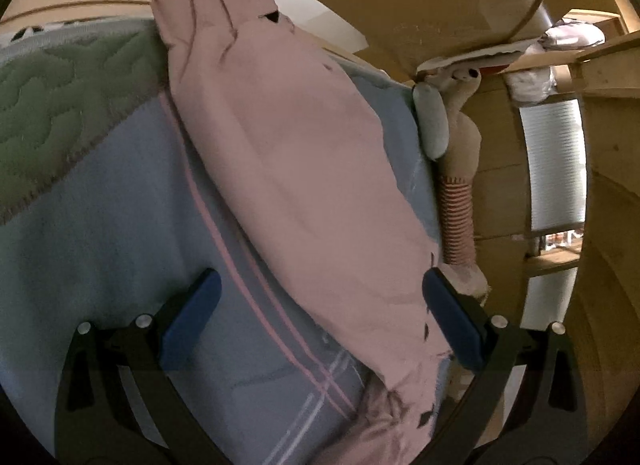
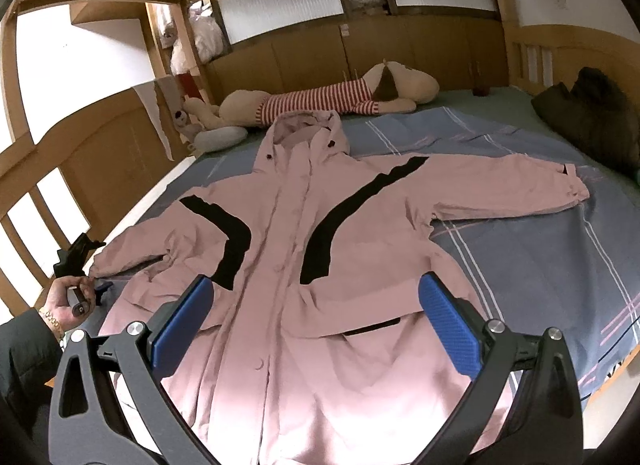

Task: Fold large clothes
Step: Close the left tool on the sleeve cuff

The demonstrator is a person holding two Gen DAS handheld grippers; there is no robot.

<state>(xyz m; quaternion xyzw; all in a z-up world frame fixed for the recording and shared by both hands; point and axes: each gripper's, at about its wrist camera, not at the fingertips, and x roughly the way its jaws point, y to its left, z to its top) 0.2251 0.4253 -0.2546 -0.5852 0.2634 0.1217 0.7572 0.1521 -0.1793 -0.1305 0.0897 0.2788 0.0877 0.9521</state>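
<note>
A pink hooded jacket [image 2: 288, 225] with black stripes lies front up and spread flat on the blue bed sheet [image 2: 500, 249], both sleeves stretched out sideways. My right gripper [image 2: 316, 317] is open and empty, hovering over the jacket's lower front. My left gripper [image 1: 320, 309] is open, its fingers either side of the cuff end of the left sleeve [image 1: 288, 169], without closing on it. In the right wrist view the left gripper [image 2: 86, 277] shows in the person's hand at that sleeve's cuff.
A large plush dog in a striped shirt [image 2: 320, 101] lies along the head of the bed, with small plush toys [image 2: 188, 121] beside it. A dark pillow [image 2: 592, 113] sits at the far right. Wooden bed rails [image 2: 48, 201] bound the left side. A green quilt [image 1: 60, 105] lies nearby.
</note>
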